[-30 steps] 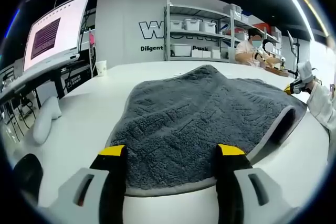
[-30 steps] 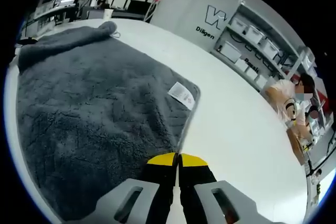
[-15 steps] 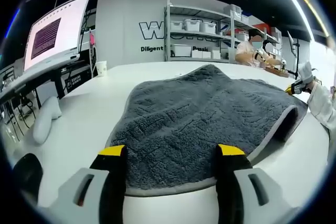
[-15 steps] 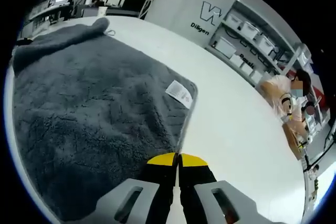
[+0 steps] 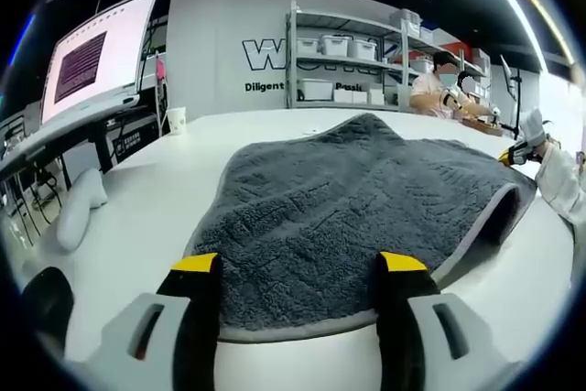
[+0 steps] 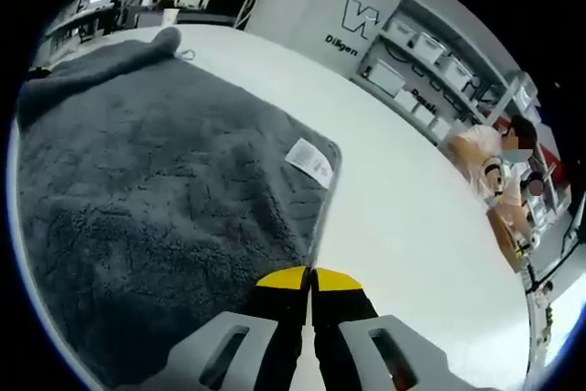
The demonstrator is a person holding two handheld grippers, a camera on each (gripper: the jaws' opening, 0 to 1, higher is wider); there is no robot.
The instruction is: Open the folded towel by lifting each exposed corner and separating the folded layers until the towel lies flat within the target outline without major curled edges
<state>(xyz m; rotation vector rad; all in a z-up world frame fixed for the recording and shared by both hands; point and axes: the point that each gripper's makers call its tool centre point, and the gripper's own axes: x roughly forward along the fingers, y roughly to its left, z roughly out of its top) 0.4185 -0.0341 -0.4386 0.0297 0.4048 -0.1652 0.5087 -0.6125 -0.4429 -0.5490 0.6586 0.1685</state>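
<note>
My right gripper (image 6: 310, 274) pinches the dark grey fleecy towel's (image 6: 165, 190) edge; left gripper (image 5: 299, 265) gapes wide, empty — a slack pull could curl that hem.

Bare table (image 6: 412, 226) beside towel (image 6: 156, 190); cup (image 5: 176, 118), shelves (image 5: 343, 52) well away.

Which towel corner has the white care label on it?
The corner ahead of the right claw, where the white label lies on the grey towel.

One towel (image 5: 357, 199), one cup (image 5: 176, 118), one monitor (image 5: 96, 52), two grippers.
</note>
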